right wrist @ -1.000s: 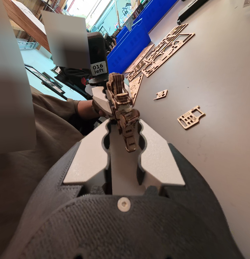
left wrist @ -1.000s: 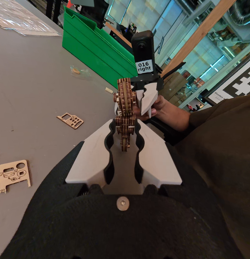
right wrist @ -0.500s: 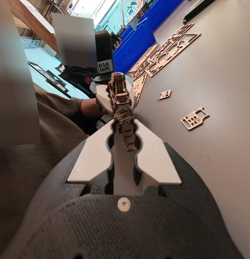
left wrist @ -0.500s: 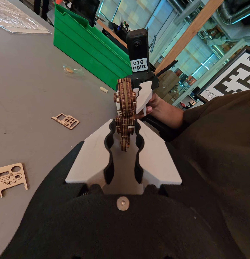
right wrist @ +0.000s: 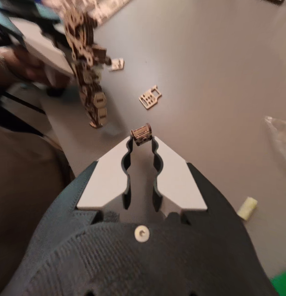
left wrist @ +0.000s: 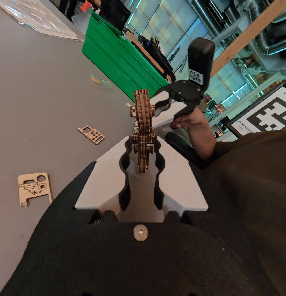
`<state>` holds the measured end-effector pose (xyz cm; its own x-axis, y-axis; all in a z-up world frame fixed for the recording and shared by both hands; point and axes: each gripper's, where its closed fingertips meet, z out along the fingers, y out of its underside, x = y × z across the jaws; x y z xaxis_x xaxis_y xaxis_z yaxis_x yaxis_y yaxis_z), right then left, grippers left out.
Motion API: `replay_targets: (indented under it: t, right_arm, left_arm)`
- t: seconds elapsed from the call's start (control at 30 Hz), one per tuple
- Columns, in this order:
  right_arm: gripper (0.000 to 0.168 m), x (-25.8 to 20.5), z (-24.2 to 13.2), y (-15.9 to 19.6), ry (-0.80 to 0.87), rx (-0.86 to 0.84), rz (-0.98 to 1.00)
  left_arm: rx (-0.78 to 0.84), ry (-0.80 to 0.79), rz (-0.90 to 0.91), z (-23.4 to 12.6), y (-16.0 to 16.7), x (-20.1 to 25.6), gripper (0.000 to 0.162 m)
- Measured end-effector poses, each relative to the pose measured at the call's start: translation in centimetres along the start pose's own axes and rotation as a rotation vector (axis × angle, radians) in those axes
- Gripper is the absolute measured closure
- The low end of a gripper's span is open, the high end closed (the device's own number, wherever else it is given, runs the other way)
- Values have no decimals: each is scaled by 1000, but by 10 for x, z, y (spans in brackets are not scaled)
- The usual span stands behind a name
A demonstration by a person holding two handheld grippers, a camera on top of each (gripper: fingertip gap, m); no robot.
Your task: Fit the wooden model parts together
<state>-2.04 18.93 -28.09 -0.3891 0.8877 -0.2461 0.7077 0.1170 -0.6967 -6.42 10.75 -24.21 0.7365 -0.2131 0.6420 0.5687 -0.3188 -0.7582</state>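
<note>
Left wrist view: the left gripper (left wrist: 143, 141) grips the wooden model (left wrist: 143, 128) between its fingertips, jaws narrowed onto the lower body; the model stands roughly upright above the grey table (left wrist: 35, 96), its layered upper section rising toward 12 o'clock; at 1 o'clock of the model, the right gripper (left wrist: 161, 110) is held in a person's hand (left wrist: 187, 121), its white fingers just beside the model's upper section, contact not discernible. On the table, a small slotted wooden offcut (left wrist: 91, 134) lies at 10 o'clock of the model; a larger pale offcut (left wrist: 35, 189) lies at 8 o'clock, near the left edge; a green bin (left wrist: 119, 64) stands at 11 o'clock.

Right wrist view (motion-blurred): the right gripper (right wrist: 141, 138) pinches a small wooden part (right wrist: 141, 135) at its fingertips, jaws narrow around it; the wooden model (right wrist: 89, 76) lies at 11 o'clock, apart from the small part, held by the left gripper (right wrist: 47, 52); the slotted offcut (right wrist: 149, 96) lies on the table at 12 o'clock of the fingertips; a pale block (right wrist: 247, 209) lies at 4 o'clock.
</note>
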Motion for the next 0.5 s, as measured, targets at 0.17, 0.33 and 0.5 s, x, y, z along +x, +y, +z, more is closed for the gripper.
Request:
replay_targets:
  t: [0.17,0.33,0.5]
  right_arm:
    - [146,-6,9,17,117,-156,-98]
    - [145,-5,26,26,145,-198,-131]
    - [137,-15,34,22,93,-165,-144]
  left_arm:
    - [-5,-10,7,0,1,-2,138]
    - [-7,-8,9,0,1,-1,138]
    - [-6,-7,13,0,0,-1,138]
